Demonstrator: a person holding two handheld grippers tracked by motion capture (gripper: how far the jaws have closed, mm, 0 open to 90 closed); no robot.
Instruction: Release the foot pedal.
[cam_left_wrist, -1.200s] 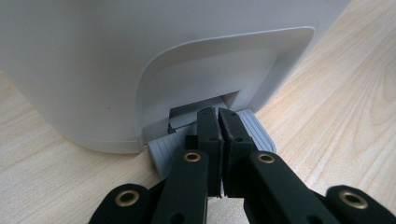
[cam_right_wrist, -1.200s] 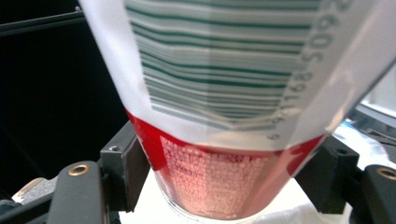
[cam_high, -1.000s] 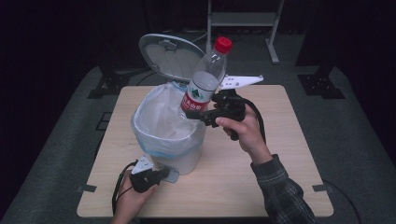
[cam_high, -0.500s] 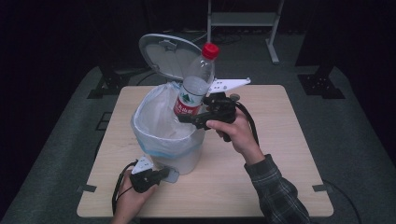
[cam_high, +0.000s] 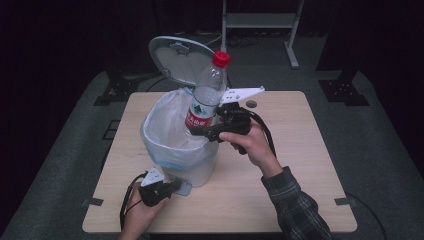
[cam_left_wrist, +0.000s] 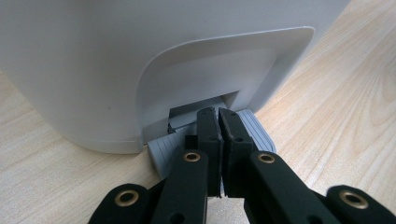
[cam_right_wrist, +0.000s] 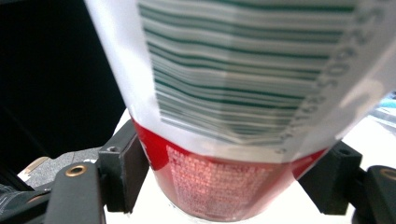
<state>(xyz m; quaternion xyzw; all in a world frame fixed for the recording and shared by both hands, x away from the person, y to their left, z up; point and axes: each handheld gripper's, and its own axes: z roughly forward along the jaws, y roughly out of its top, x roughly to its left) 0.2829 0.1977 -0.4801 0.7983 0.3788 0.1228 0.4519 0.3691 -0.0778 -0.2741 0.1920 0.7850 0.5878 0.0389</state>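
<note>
the left gripper (cam_high: 167, 189), jaws together, presses the grey ribbed foot pedal (cam_left_wrist: 254, 133) at the base of the white plastic pedal bin (cam_high: 197, 170), so its round lid (cam_high: 182, 62) stands open at the bin's far side. the right gripper (cam_high: 200, 131) is clamped on the label of a clear plastic water bottle with a red cap (cam_high: 209, 92), held upright over the bin's near right rim, partly above the white liner (cam_high: 165, 131). the step in hand looks like dropping the bottle in; next likely calls for carrying it inward over the opening, then parting the jaws with the pedal down.
</note>
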